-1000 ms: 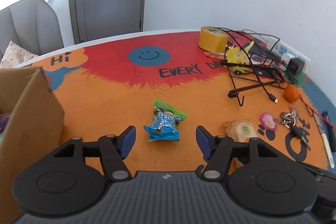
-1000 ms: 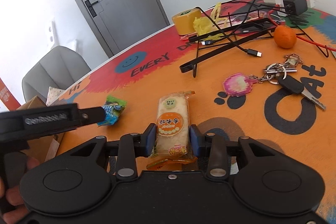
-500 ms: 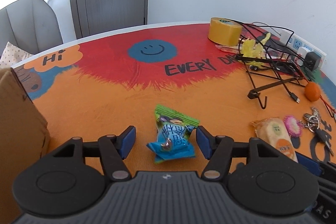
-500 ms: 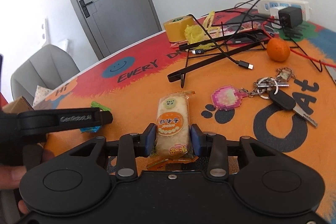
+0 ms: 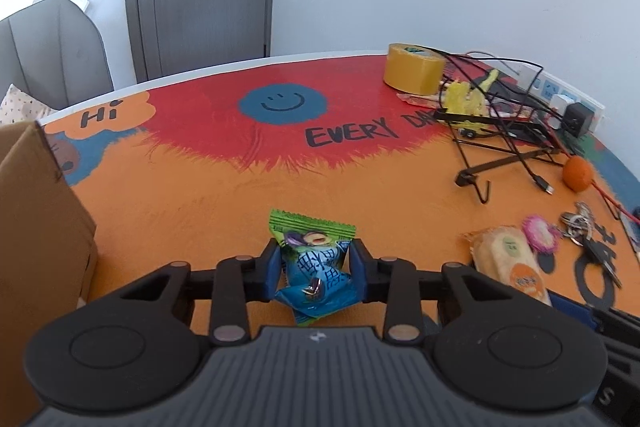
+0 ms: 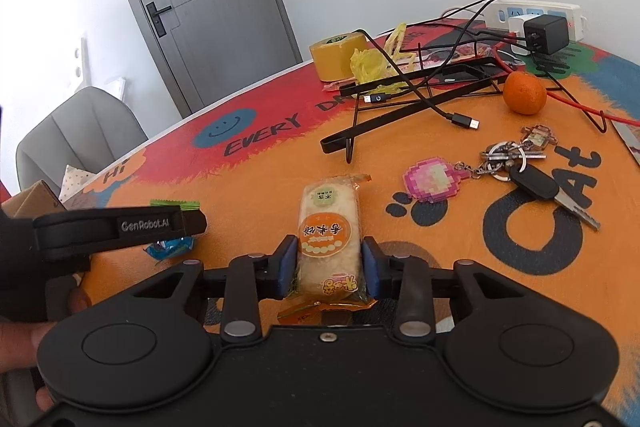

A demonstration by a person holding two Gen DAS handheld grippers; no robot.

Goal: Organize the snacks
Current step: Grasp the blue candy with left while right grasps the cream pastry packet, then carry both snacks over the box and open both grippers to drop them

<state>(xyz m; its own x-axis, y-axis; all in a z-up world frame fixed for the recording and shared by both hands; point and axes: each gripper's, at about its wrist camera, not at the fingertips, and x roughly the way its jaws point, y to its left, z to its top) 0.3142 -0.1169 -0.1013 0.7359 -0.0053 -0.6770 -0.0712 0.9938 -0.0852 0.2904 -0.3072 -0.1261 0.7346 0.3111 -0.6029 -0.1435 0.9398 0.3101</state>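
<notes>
The left gripper (image 5: pixel 314 263) has its jaws closing on the blue-green candy packet (image 5: pixel 314 269), pads pressing its crinkly, light sides. The right gripper (image 6: pixel 330 263) is clamped on the rice-cracker packet (image 6: pixel 329 227) between its jaws, likely brittle: grip the wrapper's middle gently.

**Black handheld grippers with blue pads**

The left gripper (image 5: pixel 314 263) is matte black, with a ribbed grey housing, two round discs on its body and silver rivets at the linkage joints. Its fingers carry blue pads (image 5: pixel 273 264). The right gripper (image 6: pixel 330 263) has the same black build, discs, rivets and blue pads, plus one small screw at the housing's centre. White "GenRobot.AI" lettering runs along the left gripper's side.
</notes>
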